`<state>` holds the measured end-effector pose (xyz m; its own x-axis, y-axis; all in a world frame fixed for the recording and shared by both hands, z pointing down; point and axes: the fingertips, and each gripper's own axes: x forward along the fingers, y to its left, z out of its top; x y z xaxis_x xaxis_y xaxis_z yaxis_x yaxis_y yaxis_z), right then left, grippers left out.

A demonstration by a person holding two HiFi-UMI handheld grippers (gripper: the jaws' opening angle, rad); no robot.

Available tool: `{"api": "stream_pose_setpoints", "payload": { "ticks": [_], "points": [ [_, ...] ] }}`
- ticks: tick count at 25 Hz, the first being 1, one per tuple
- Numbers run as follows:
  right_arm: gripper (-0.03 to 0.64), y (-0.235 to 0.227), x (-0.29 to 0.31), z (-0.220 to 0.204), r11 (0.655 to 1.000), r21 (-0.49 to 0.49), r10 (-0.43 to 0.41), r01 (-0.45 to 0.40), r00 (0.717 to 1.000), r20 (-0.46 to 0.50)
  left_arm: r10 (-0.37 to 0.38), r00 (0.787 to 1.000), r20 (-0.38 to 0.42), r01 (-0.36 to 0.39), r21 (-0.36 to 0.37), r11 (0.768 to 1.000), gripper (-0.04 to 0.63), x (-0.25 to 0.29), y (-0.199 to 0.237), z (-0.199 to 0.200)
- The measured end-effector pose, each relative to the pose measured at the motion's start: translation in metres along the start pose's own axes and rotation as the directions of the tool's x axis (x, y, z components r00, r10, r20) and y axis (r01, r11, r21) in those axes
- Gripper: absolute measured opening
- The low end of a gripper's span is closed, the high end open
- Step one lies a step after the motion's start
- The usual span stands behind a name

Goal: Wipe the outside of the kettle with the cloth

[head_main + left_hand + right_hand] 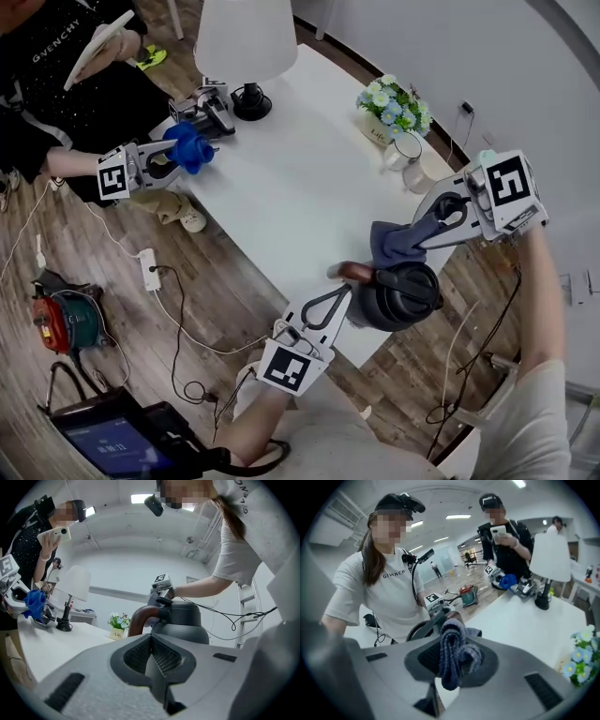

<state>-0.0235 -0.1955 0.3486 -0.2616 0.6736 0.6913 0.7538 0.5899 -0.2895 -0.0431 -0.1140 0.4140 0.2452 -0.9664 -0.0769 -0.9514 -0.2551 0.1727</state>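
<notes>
Right gripper (427, 228) jaws are closed on the cloth (452, 660), which is bunched between them so that a soft wad hangs past the tips. Left gripper (339, 295) jaws are pressed together with nothing between them.

The kettle (403, 298) is stood at the table (309, 187) edge, just ahead of the left tips and directly under the right gripper's cloth. The cloth is seen over the lid and upper shoulder; whether it is actually pressed on the kettle cannot be told. The brown handle (354, 273) is turned toward the left gripper, whose tips are set just beside it. This is judged to be a bracing position, so that the kettle is kept from sliding or turning while it is rubbed. Contact there cannot be confirmed.

The right forearm is brought in from the right side, with the gripper angled down and across toward the kettle top. The left forearm is raised from below, and its gripper is aimed up at the handle.

Beyond the right gripper, a glass (405, 150) and flowers (394, 108) are set well apart from the kettle. A lamp (246, 42) is placed at the far end.
</notes>
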Motion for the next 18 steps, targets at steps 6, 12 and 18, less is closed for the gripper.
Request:
{"api": "stream_pose_setpoints", "payload": {
  "ticks": [6,12,18],
  "points": [
    [0.061,-0.024,0.052,-0.001,0.975,0.028,0.22,-0.218,0.961,-0.166,0.04,0.999,0.02,-0.04,0.033,0.999,0.008,-0.002,0.008,-0.004],
    [0.061,-0.039,0.096,-0.021,0.938,0.098,0.347,-0.333,0.891,-0.293,0.079,0.997,0.025,-0.08,0.036,0.996,0.008,-0.011,0.012,-0.009],
    [0.061,-0.046,0.142,-0.043,0.889,0.167,0.457,-0.426,0.81,-0.367,0.126,0.992,0.012,-0.126,0.008,0.992,0.008,-0.025,0.013,-0.018]
  ]
}}
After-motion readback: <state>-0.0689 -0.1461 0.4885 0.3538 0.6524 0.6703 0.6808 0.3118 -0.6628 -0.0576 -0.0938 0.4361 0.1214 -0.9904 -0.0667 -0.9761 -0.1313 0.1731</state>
